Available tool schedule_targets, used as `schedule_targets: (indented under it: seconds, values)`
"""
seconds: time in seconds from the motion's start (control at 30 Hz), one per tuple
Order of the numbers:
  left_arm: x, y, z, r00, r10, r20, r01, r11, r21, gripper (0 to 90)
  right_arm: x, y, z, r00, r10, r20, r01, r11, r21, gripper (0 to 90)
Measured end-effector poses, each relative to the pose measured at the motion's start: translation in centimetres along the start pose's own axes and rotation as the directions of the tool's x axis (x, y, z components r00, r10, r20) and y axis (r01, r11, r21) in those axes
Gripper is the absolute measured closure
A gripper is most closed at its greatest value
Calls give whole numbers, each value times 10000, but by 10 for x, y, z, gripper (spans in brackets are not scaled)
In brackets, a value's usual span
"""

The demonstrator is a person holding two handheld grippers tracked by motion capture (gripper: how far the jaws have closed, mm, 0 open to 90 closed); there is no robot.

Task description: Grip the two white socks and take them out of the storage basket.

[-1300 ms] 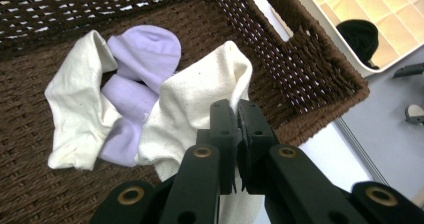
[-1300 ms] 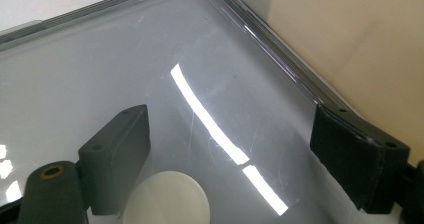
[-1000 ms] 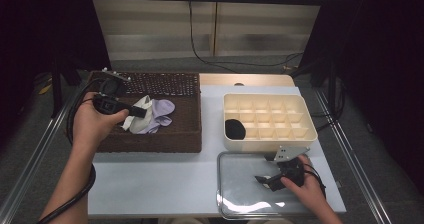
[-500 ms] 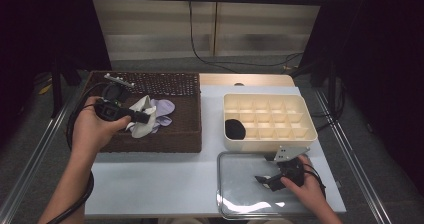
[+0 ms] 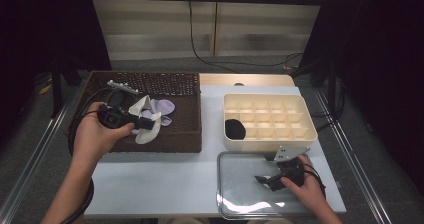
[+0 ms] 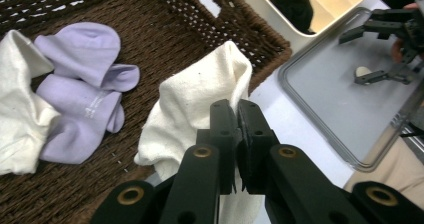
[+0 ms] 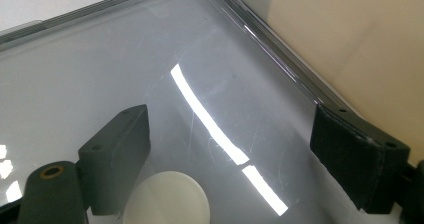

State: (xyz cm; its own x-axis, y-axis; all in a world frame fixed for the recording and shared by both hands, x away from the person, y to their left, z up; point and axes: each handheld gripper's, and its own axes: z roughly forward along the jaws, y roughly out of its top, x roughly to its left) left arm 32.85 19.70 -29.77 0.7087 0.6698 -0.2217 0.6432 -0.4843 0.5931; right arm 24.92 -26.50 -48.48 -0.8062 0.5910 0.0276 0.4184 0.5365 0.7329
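The right gripper (image 5: 270,170) rests low over the metal tray (image 5: 235,204), its 2 jaws wide apart, with a small white round piece (image 7: 167,199) on the tray between them; it has not moved during the last second. This tray lies just in front of the cream divided box (image 5: 305,134), which keeps 1 black sock (image 5: 234,129) in its near-left compartment.

The change is at the left of the box. The left gripper (image 6: 235,134) has its jaws together, clamped on a white sock (image 6: 197,104), and it has drawn back toward the person and turned since 1 second ago, so the sock is now lifted above the front edge of the brown wicker basket (image 5: 190,139). I judge the sock is picked and is ready for carrying toward the box.

Deeper in the basket remain a lilac sock (image 6: 85,94) and another white sock (image 6: 20,114).
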Motion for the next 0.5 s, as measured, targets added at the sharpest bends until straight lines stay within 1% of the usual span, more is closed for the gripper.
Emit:
schedule_targets:
  seconds: [0.07, 0.13, 0.27, 0.37, 0.4, 0.47, 0.5]
  values:
    - [-1, -1, -1, 10000, 57, -46, -57, 10000, 8, 867, 0, 0, 0, 10000, 6, -6, -6, 10000, -1, 160]
    - [-1, -2, -1, 9999, -105, -23, 104, 9999, -87, 867, 0, 0, 0, 10000, 0, -3, 0, 10000, -2, 160]
    - [-3, -4, -1, 10000, 0, 18, 1, 10000, -52, 867, 0, 0, 0, 10000, -5, 0, 5, 10000, -2, 160]
    - [-4, -5, 1, 9999, -36, 111, 37, 10000, -82, 867, 0, 0, 0, 10000, 1, -3, -1, 10000, 0, 160]
    - [-4, -5, 1, 9999, 43, 124, -43, 10000, -36, 867, 0, 0, 0, 10000, -1, -4, 1, 10000, -1, 160]
    - [-5, -7, 2, 9998, -86, 156, 88, 9999, -137, 867, 0, 0, 0, 10000, -6, 0, 6, 10000, -3, 160]
    - [-5, -7, 2, 9997, -60, 218, 63, 9999, -135, 867, 0, 0, 0, 10000, -7, 1, 7, 10000, -4, 159]
